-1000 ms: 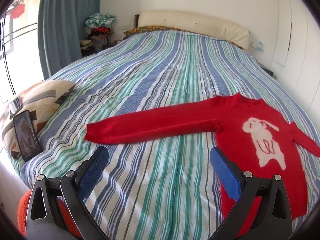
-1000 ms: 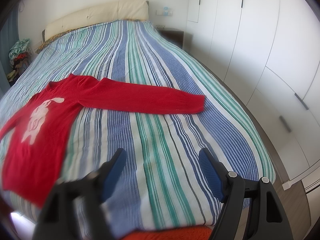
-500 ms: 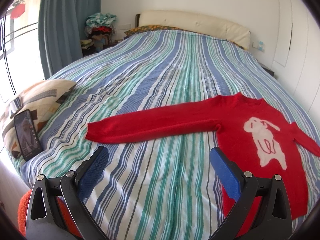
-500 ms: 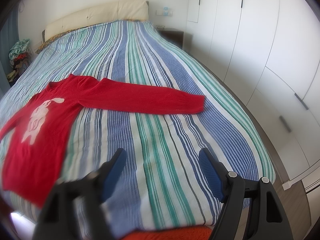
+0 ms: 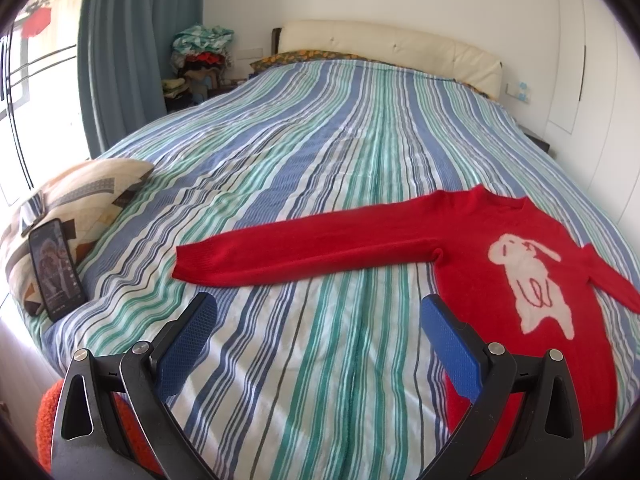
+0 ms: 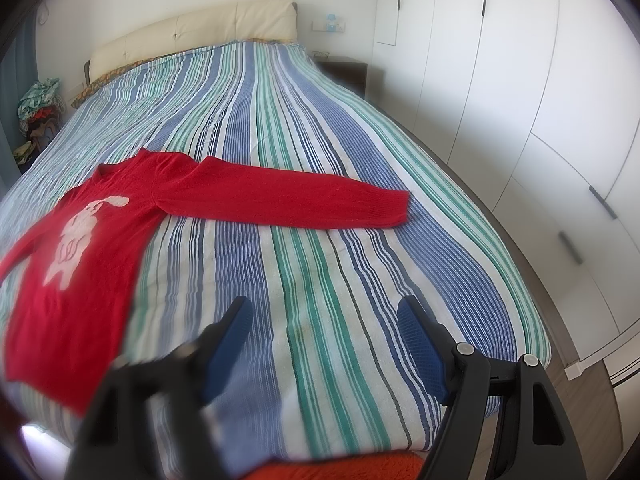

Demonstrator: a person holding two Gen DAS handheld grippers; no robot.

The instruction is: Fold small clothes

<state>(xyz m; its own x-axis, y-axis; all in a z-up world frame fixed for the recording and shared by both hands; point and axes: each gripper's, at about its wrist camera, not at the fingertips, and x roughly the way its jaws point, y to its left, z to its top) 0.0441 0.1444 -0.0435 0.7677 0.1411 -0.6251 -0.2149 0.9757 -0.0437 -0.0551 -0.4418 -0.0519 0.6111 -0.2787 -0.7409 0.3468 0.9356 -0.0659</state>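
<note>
At the far left of the left wrist view, a smartphone is seen propped against a patterned cushion at the edge of the bed. The left tongs are held wide open above the striped bedspread, with nothing between the blue pads, just short of the cuff of the long sleeve. The red sweater with a white rabbit motif is laid flat, face up, near the foot of the bed, its body to the right of the left tongs and both sleeves spread outward.

In the right wrist view the same sweater is seen at the left, its other sleeve stretched across the stripes toward the wardrobe side. The right tongs are likewise wide open and empty, well short of that cuff.

No fold appears to be begun. From here, the bedspread could be pinched together with the knit if a cuff is gripped too deep, so that the cover is dragged and the body is pulled askew. A shallow grip on the soft knit could slip mid-fold, and the sleeve would be dropped crooked. If one sleeve is lifted too fast, the body could be shifted toward the near edge of the mattress. A wide leftward swing could also knock the phone over.
</note>
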